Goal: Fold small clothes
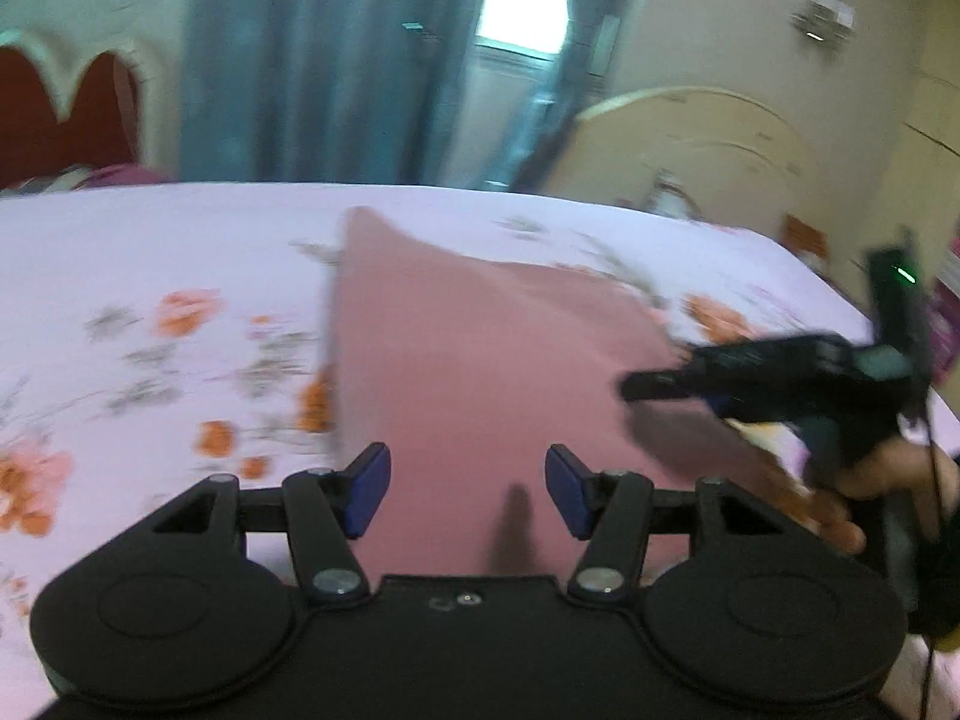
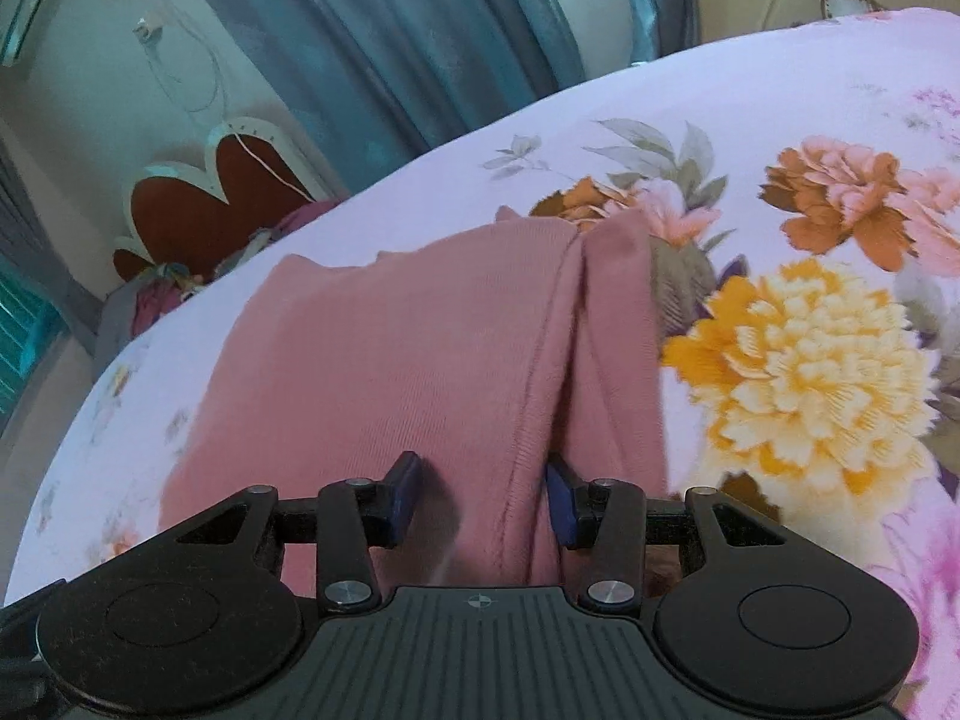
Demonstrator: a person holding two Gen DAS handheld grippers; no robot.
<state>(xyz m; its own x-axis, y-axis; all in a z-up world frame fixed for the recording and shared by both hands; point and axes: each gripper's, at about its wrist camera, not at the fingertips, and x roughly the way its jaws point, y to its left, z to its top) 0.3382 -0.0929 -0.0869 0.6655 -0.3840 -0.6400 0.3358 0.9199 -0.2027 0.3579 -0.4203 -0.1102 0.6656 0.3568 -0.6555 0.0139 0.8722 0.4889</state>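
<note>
Nearest the lens in the left wrist view, the left gripper (image 1: 467,491) shows two blue-padded fingers (image 1: 367,489) standing well apart above the pink garment (image 1: 480,360), nothing between the pads; its jaws are open. The garment lies on the bed sheet (image 1: 150,252), its left edge running straight away from the camera and its far corner lifted to a point. To the left of that edge the sheet is bare of cloth, wide room for movement; to the right, the right gripper (image 1: 645,387) reaches in from the side, held by a hand (image 1: 870,480), its tip at the garment's right margin.

In the right wrist view the right gripper (image 2: 483,498) stands over the same pink garment (image 2: 390,372). A raised fold of cloth passes between the blue pads (image 2: 561,498); the right pad lies against the fold, while the left pad (image 2: 405,495) stands clear of it by a shadowed gap. Whether the jaws actually pinch the cloth cannot be told.

The bed sheet (image 2: 780,120) is pale pink, printed with large orange, yellow and pink flowers and grey-green leaves. The garment is a fine ribbed knit, dusty rose, with a stitched hem along the fold. Beyond the bed hang blue-grey curtains (image 2: 420,30); a red headboard with scalloped cream trim (image 2: 216,192) stands at the far left, and cream walls close the room.
</note>
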